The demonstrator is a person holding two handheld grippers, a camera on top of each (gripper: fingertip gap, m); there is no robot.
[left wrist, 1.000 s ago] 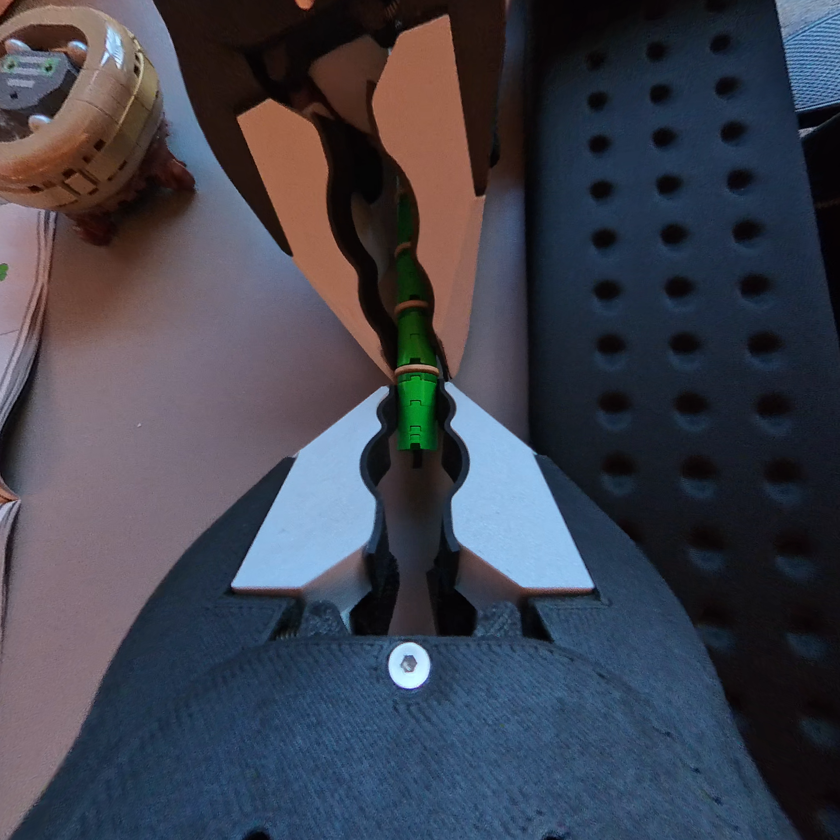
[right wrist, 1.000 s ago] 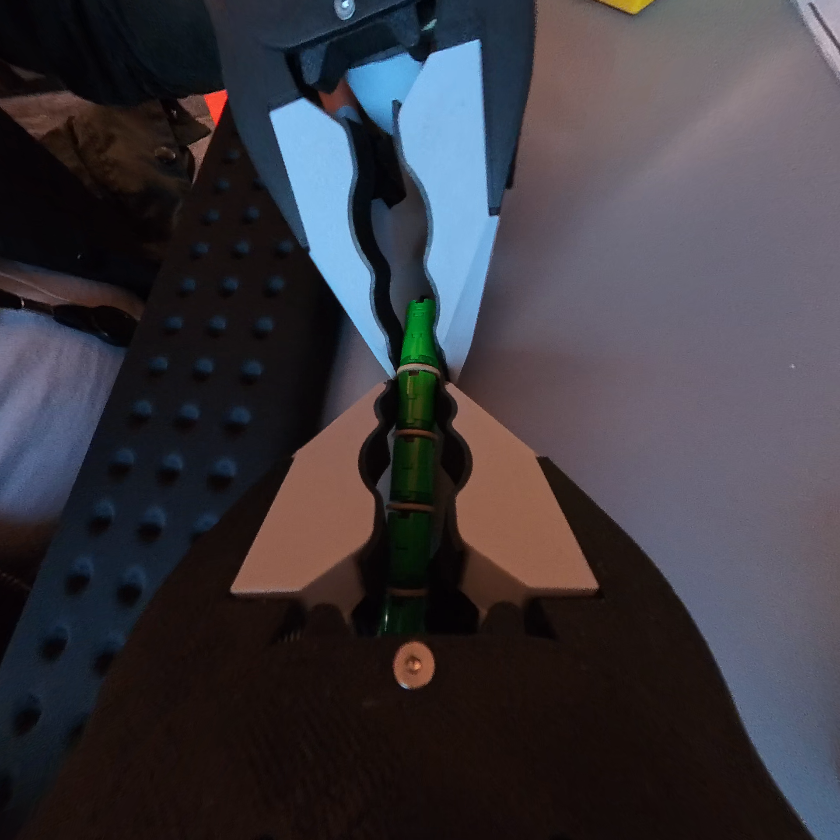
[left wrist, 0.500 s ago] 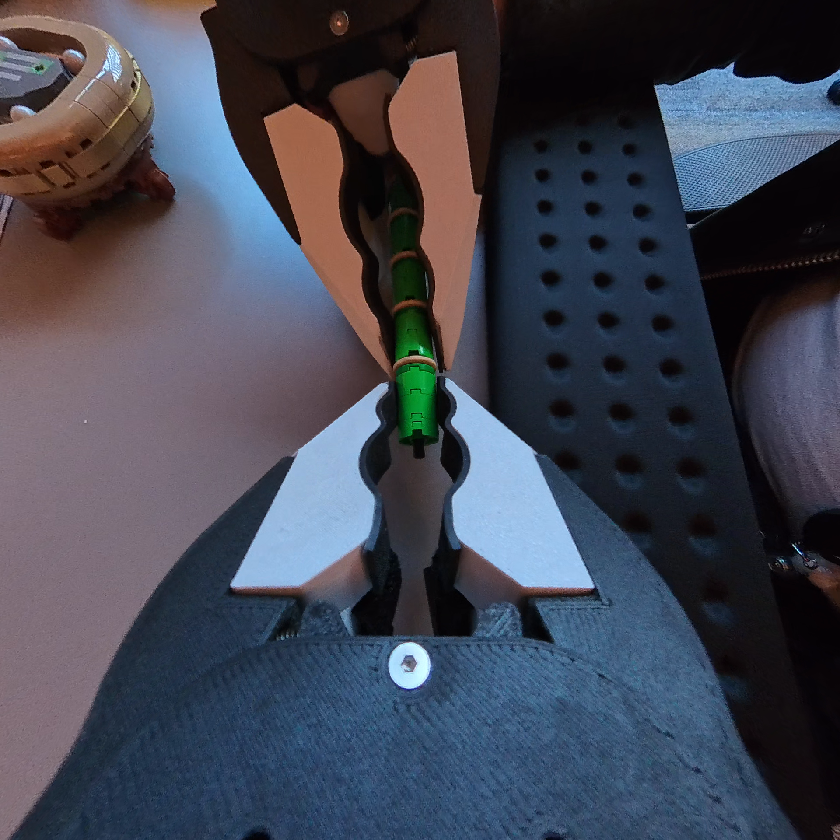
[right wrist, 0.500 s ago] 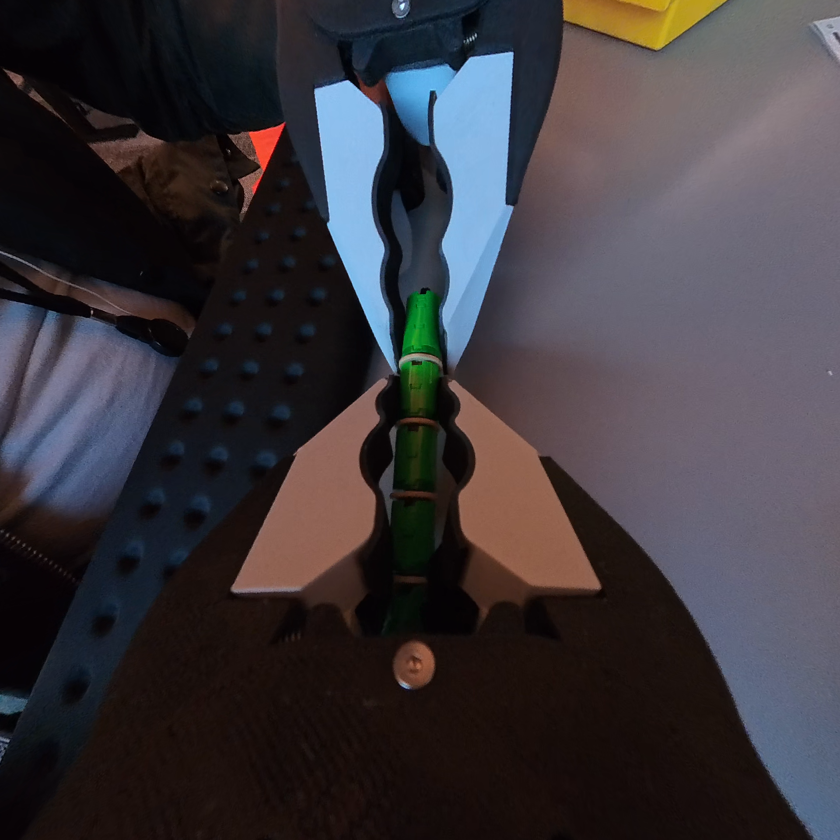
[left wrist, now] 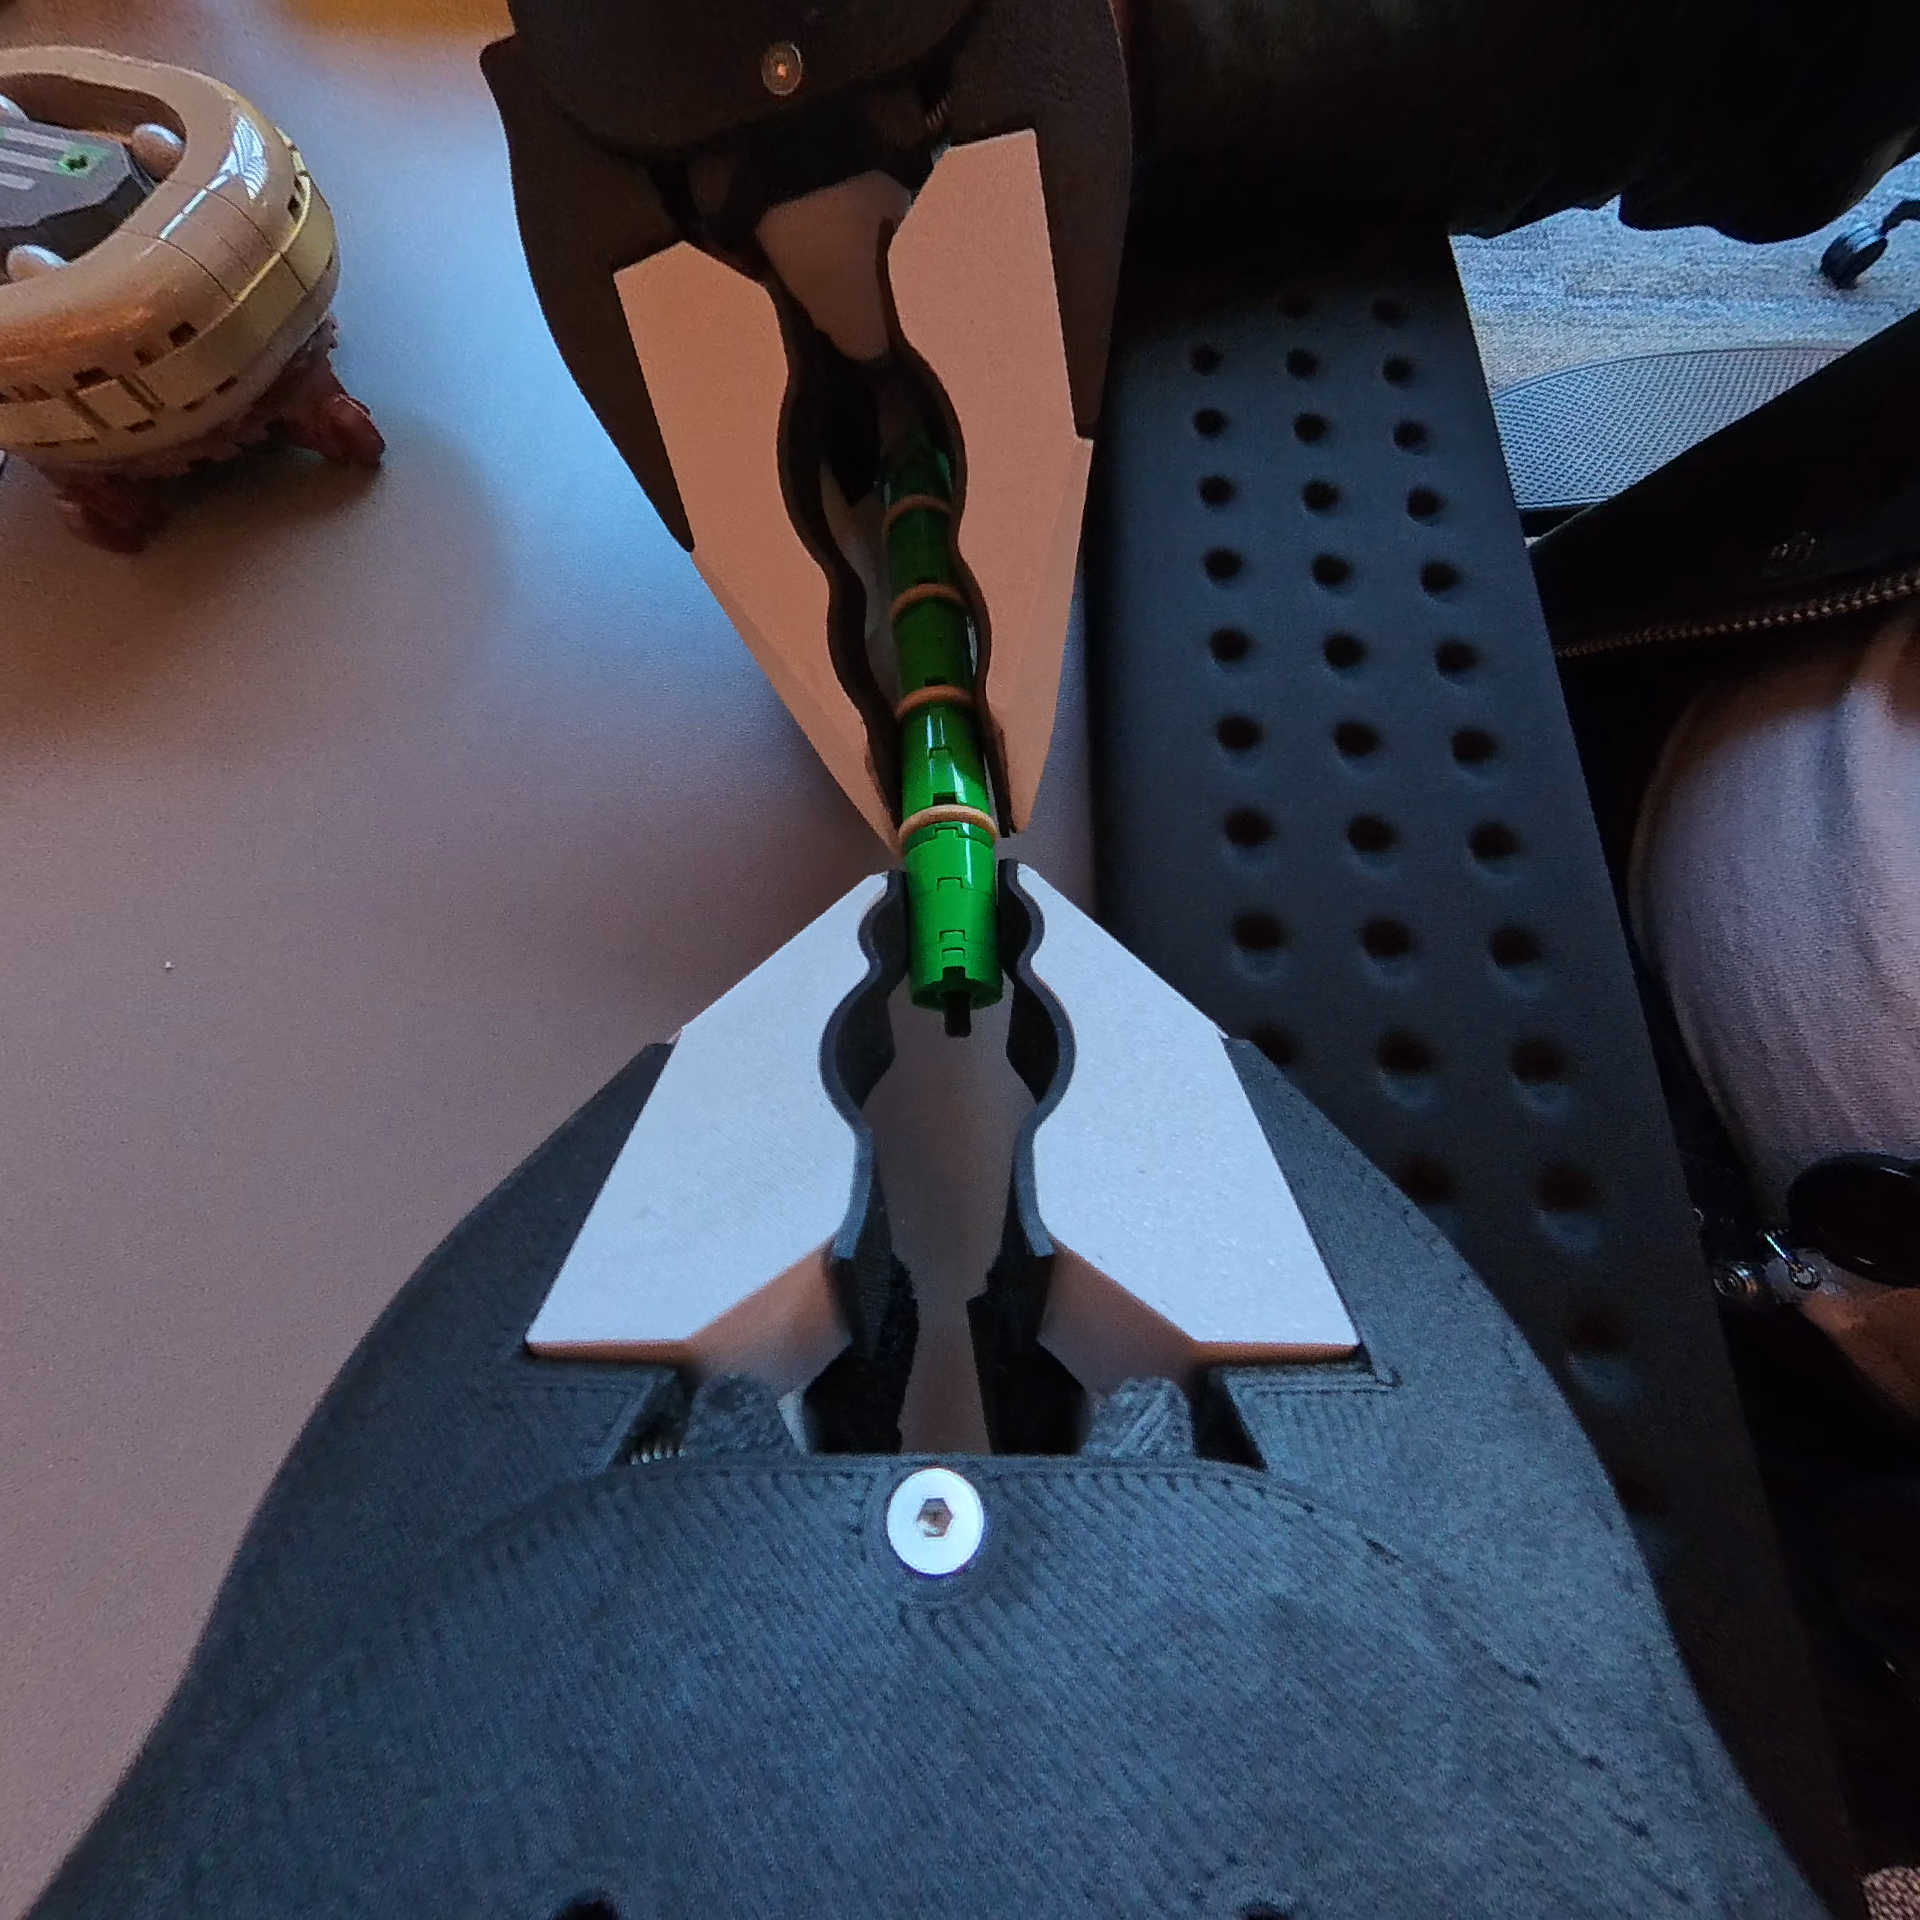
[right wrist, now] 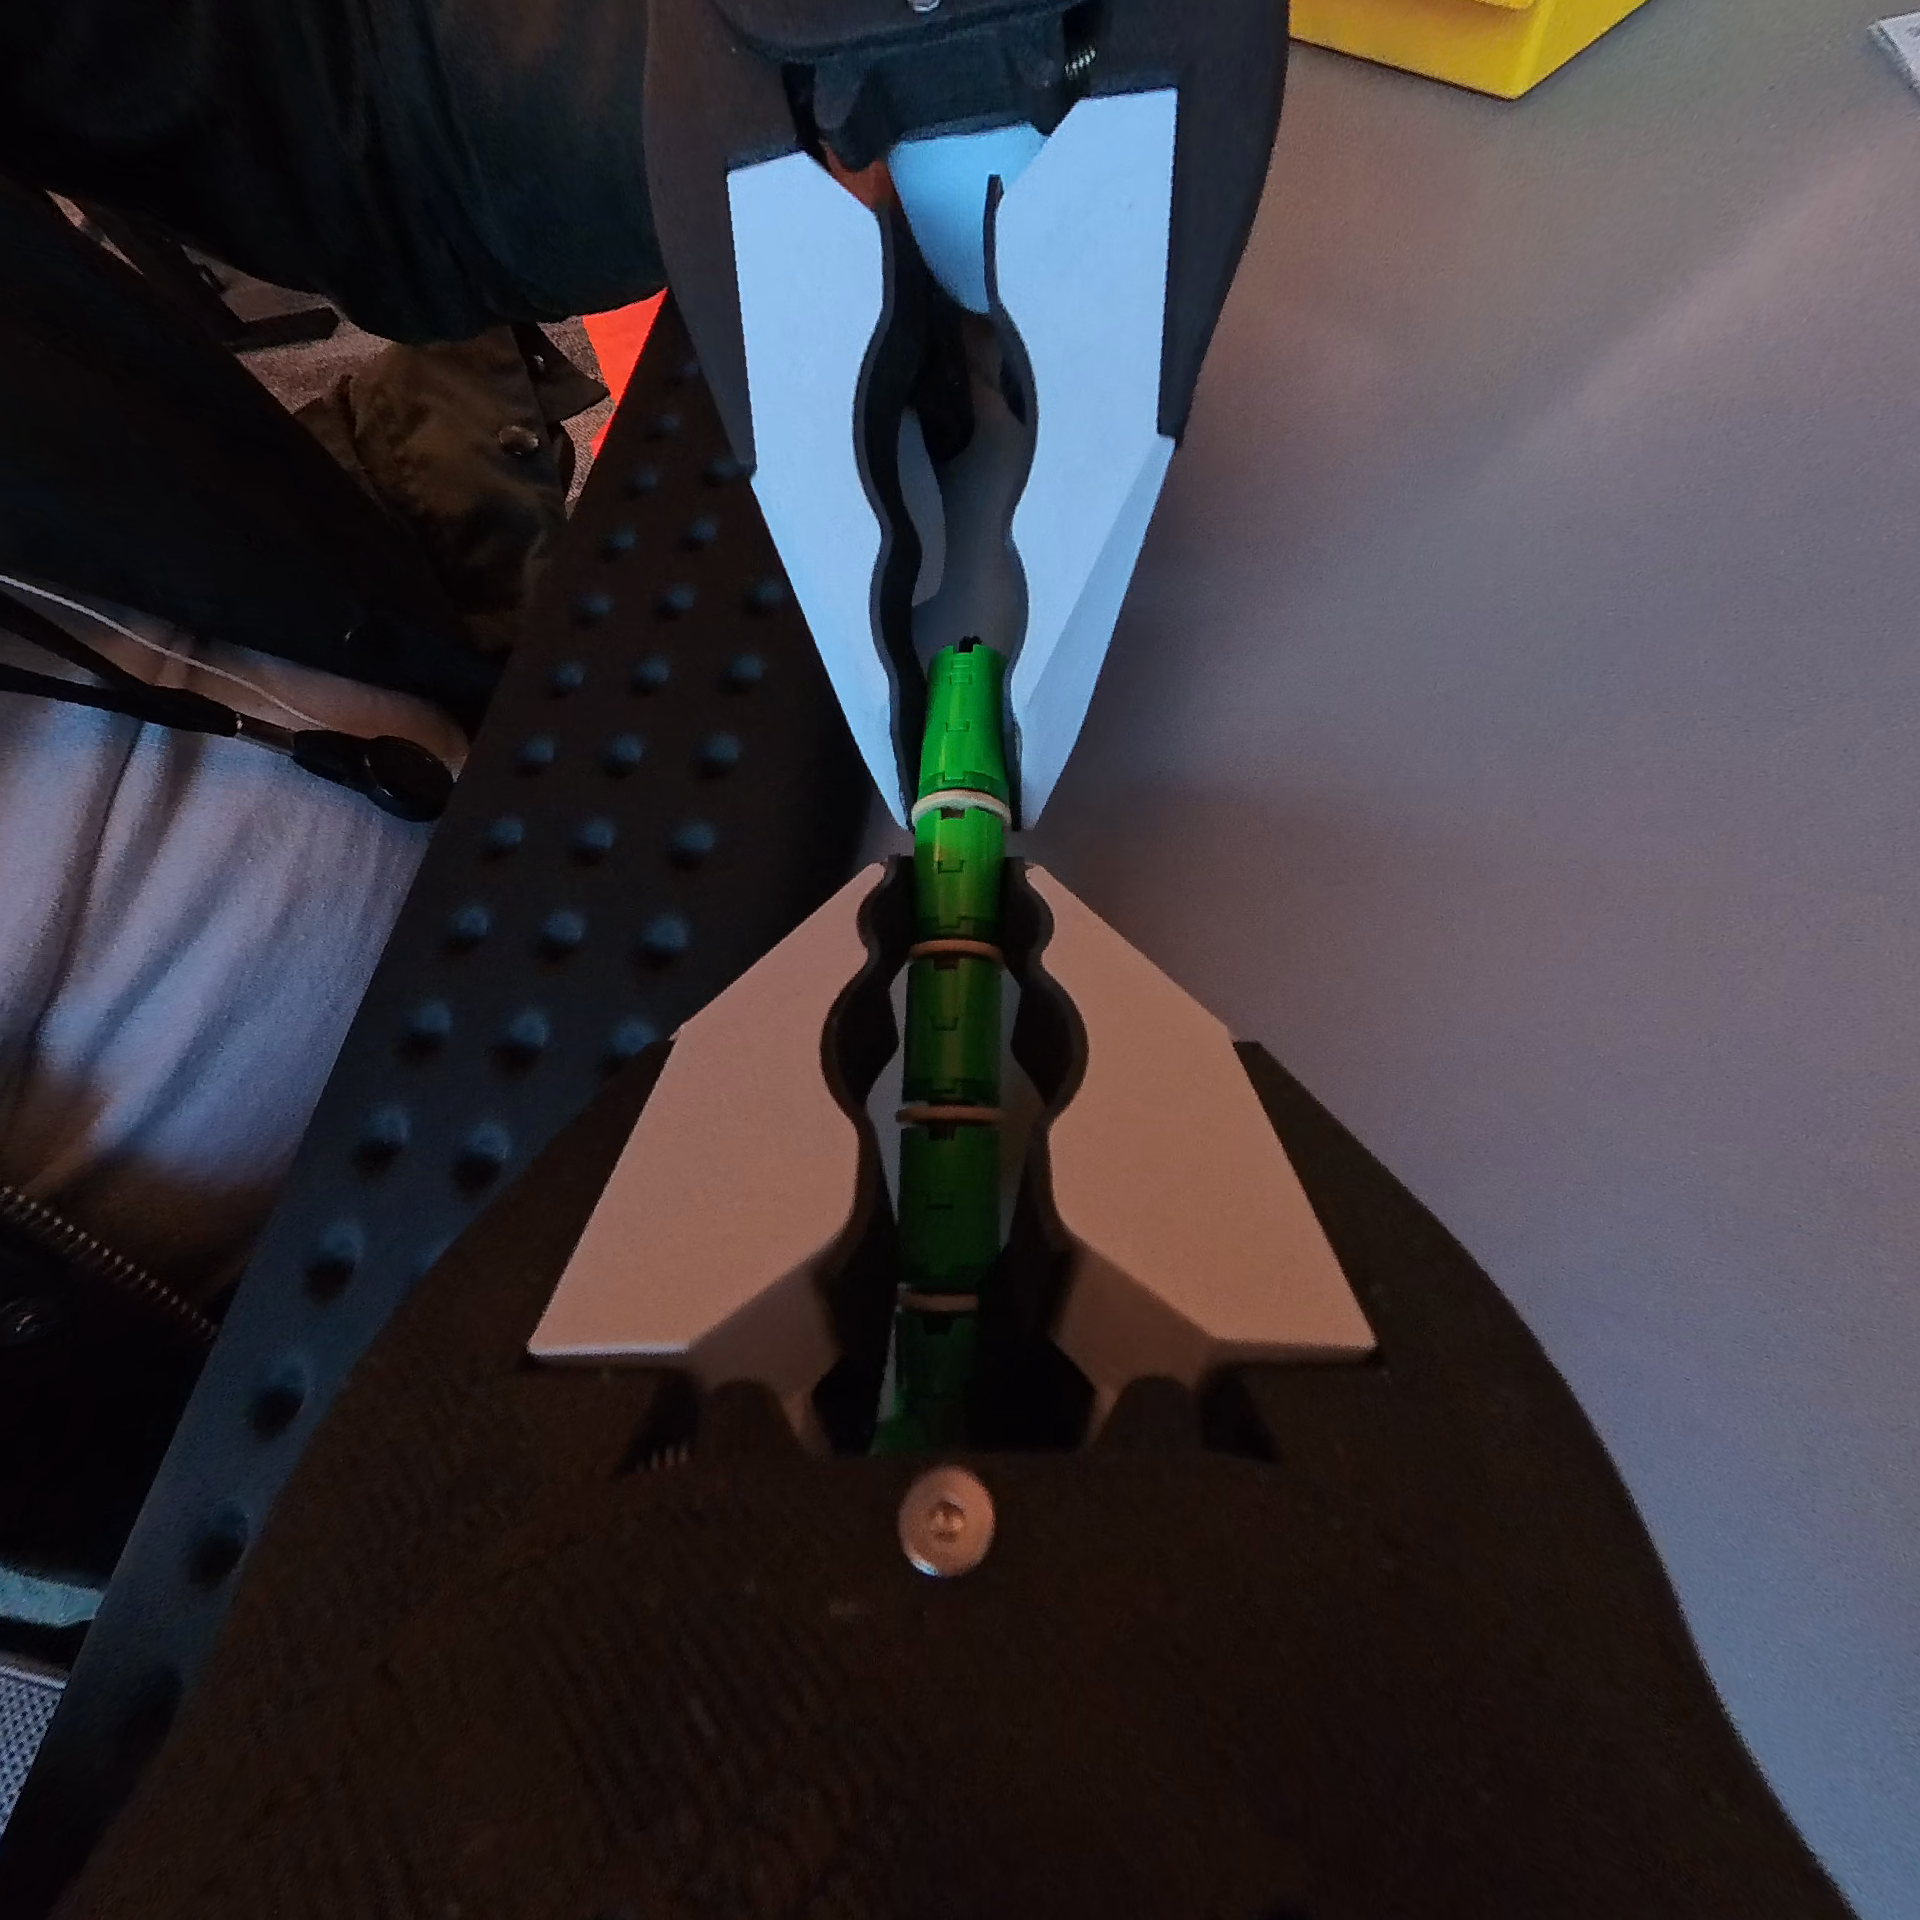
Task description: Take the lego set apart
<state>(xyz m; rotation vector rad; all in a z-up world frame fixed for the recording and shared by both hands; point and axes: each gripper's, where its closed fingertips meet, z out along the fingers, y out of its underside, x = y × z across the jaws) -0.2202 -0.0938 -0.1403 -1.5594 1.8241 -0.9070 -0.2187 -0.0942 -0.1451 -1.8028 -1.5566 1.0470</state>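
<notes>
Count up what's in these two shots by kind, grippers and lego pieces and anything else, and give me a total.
Grippers: 2, the left gripper and the right gripper, each gripping one end of the stem
Green lego stem: 1
Tan round lego model on the table: 1
Yellow box: 1
Total: 5

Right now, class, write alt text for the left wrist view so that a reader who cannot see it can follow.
Two grippers meet tip to tip over a table, each clamped on a green rod of stacked pieces: the left gripper pinches its near end, the right gripper holds the rest. A round tan lego model sits far left.
</notes>
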